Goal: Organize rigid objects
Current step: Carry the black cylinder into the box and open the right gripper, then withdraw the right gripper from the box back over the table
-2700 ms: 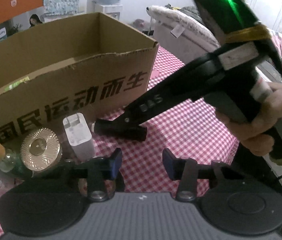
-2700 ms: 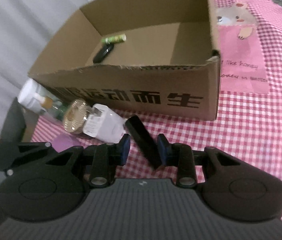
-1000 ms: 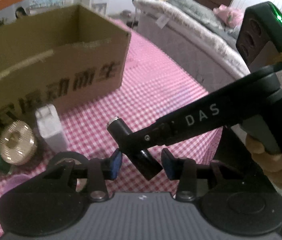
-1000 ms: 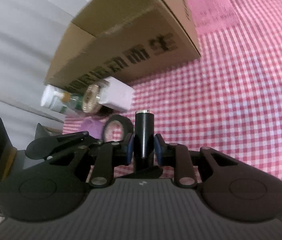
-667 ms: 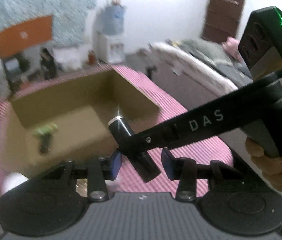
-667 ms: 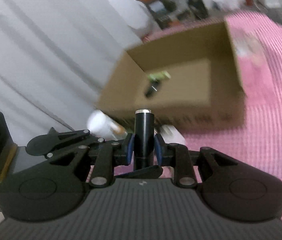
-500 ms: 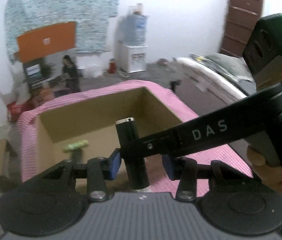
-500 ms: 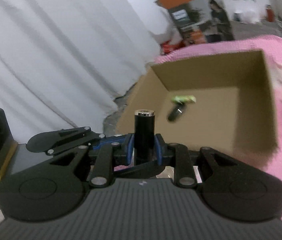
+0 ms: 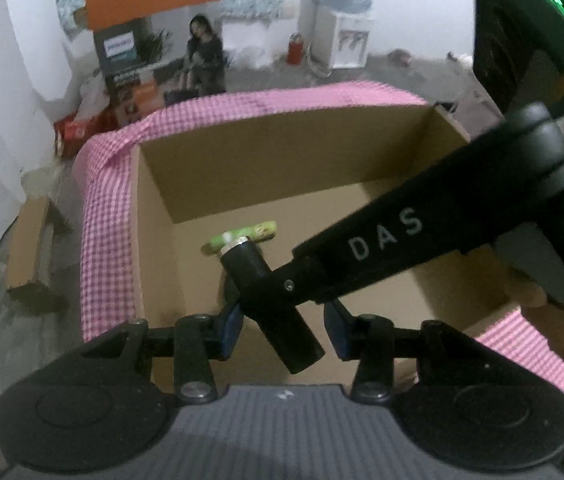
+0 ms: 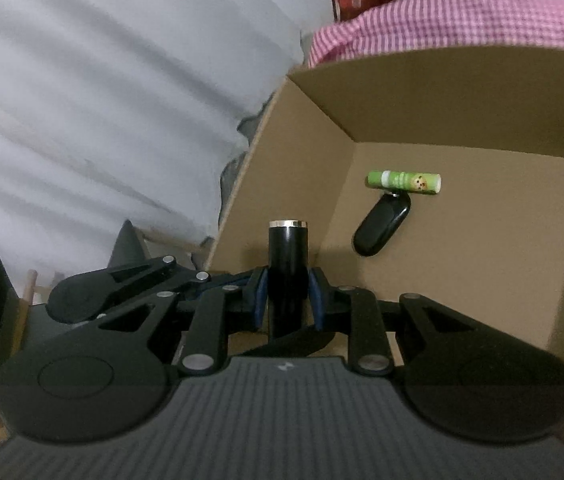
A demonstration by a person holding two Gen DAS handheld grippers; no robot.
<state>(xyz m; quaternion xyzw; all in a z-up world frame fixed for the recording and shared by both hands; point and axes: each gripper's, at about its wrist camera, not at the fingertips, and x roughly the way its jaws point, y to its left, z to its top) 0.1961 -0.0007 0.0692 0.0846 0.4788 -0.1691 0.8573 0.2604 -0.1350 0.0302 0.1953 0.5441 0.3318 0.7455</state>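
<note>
Black cylinder (image 10: pixel 287 272) with the silver-rimmed top sits clamped between the blue pads (image 10: pixel 260 294) of your right gripper (image 10: pixel 287 296), whose jaws are drawn in tight against its sides. In the right wrist view it stands upright at the centre, silver rim toward twelve o'clock, lower end hidden behind the gripper body. In the left wrist view the same cylinder (image 9: pixel 270 300) tilts from about eleven o'clock down to five o'clock, hanging above the open box, with the long black finger (image 9: pixel 381 248) marked DAS reaching in from three o'clock to grip it.

Your left gripper (image 9: pixel 285 330) has its jaws apart with nothing held; the cylinder crosses the gap between its blue pads (image 9: pixel 230 326), and whether it touches the left-hand pad I cannot tell. Your right hand (image 9: pixel 553 320) shows at the four o'clock edge of that view, wrapped around the gripper handle.

Beyond the grippers lies the cardboard box (image 10: pixel 441 88), top open. On its floor, at about one o'clock from the cylinder in the right wrist view, rests a green tube (image 10: pixel 403 181) lying crosswise, and just below it, touching, a black oval object (image 10: pixel 381 226) on a slant. The box stands on a pink checked tablecloth (image 9: pixel 106 216), which shows along its far and left sides. A white curtain (image 10: pixel 102 100) fills the nine to eleven o'clock part of the right wrist view.
</note>
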